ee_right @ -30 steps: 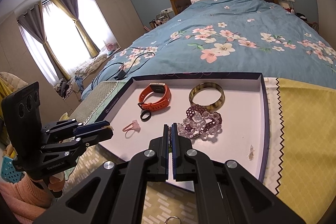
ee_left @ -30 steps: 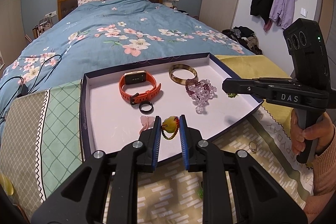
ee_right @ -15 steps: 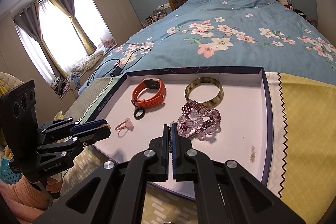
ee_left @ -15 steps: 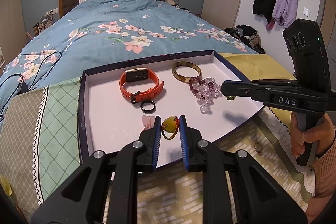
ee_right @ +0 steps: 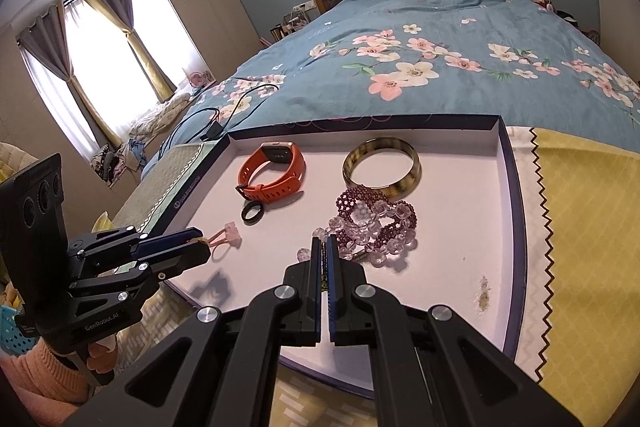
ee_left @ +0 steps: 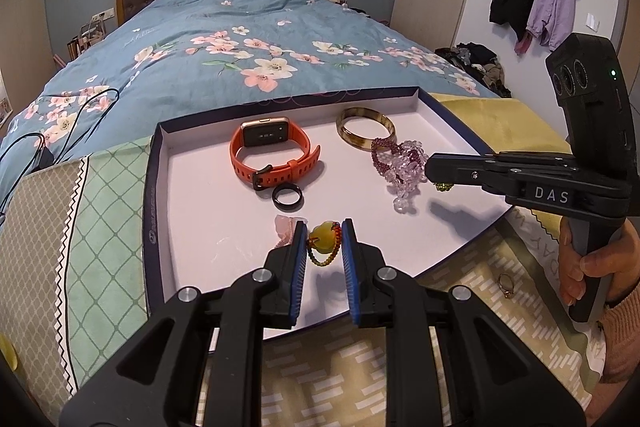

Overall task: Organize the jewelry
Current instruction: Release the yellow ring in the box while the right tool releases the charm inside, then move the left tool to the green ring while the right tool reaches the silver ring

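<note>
A yellow-green bead on a red-and-green beaded loop (ee_left: 324,241) is pinched by the left tool (ee_left: 323,231) above the near part of the white, dark-rimmed shallow tray (ee_left: 192,195). The right tool (ee_right: 324,247) is pressed together on a small dark-green beaded piece (ee_left: 442,187), mostly hidden and hard to identify. A pink ring (ee_right: 228,235) is partly covered by the left tool.

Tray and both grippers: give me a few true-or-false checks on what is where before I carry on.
1. The left gripper holds a yellow bead charm on a beaded loop. True.
2. The orange watch lies outside the tray. False: it lies inside, near the far wall.
3. The black ring lies next to the watch strap. True.
4. The right gripper stands wide open. False: its jaws are closed, with a small dark green beaded piece at the tips.
5. A gold ring lies on the cloth outside the tray. True.
</note>
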Motion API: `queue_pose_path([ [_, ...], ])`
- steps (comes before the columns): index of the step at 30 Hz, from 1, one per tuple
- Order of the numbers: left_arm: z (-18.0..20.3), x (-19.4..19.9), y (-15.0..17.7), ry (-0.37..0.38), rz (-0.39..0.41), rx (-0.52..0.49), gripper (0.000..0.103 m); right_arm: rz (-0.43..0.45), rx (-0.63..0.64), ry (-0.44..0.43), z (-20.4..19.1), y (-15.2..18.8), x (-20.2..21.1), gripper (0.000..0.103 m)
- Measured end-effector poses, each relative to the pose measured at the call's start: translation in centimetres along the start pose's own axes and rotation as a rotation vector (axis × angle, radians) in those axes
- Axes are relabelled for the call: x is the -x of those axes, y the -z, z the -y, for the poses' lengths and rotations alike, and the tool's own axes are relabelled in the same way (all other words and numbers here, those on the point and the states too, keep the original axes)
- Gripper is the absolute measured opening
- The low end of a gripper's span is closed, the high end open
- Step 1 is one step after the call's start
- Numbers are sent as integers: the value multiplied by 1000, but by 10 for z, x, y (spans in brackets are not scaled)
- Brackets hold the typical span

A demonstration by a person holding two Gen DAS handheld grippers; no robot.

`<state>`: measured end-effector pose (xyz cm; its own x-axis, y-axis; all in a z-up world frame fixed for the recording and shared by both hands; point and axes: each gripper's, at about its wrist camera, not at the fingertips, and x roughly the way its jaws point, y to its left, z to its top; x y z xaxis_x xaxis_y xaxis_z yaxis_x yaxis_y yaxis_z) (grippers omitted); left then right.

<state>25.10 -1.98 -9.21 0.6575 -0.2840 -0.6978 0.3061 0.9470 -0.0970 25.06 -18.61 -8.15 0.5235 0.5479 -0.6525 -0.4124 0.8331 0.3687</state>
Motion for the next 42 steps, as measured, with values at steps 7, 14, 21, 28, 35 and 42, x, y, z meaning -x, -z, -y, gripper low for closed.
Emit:
queue_pose_path([
  [7, -1, -3, 0, -11, -6, 7, 18, -11, -5, 9, 1, 1, -5, 1],
  [14, 0, -8, 1, -18, -20, 7, 18, -18, -14, 20, 2, 2, -9, 4],
  [21, -3, -11, 2, -15, -29, 12, 18, -7, -27, 27, 6, 2, -7, 5],
  [28, -7, 7, 2, -14, 30, 31, 25, 36, -47, 33, 10, 4, 9, 14],
  [35, -13, 47, 7, 21, 102, 34, 32, 89, -24, 18, 1, 8, 37, 32],
  [42, -5, 81, 31, 56, 120, -14, 40, 98, 47, 33, -15, 26, 60, 57],
])
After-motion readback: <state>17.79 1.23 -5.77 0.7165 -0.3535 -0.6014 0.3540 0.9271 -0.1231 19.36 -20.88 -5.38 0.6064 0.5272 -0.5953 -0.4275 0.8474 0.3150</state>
